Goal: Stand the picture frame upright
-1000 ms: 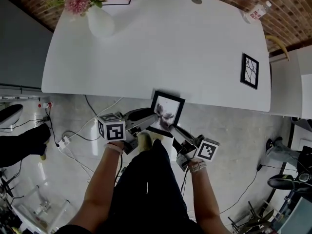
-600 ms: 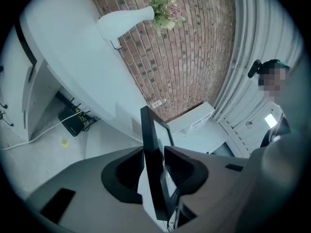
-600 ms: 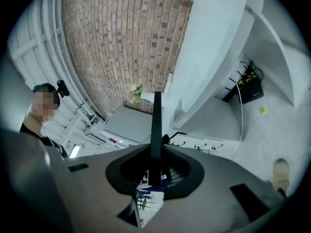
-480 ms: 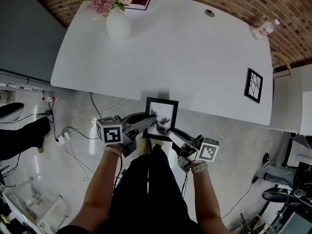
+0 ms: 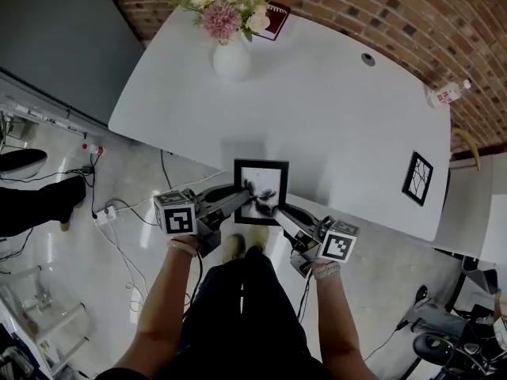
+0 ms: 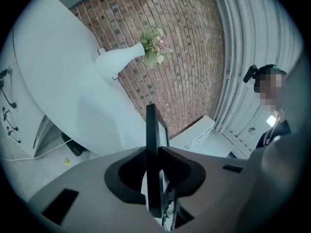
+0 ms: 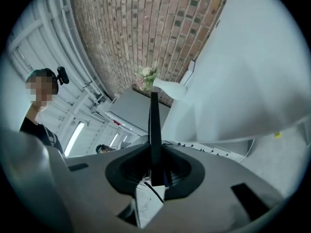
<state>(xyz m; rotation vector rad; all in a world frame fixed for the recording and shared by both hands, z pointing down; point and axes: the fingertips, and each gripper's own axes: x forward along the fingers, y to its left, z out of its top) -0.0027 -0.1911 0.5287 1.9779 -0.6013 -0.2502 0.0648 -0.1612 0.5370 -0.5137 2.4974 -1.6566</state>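
Table [image 5: 317,109] carries vase [image 5: 232,60], book [image 5: 273,20], small frame [image 5: 417,178], clear of picture frame [image 5: 261,192].

Black trousers [image 5: 238,315], pale shoes [image 5: 233,247]

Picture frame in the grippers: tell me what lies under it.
The picture frame covers the white table's near edge and some floor. The right gripper grips its lower edge; the left gripper's jaws are closing on it. Whether it touches the table is hidden.
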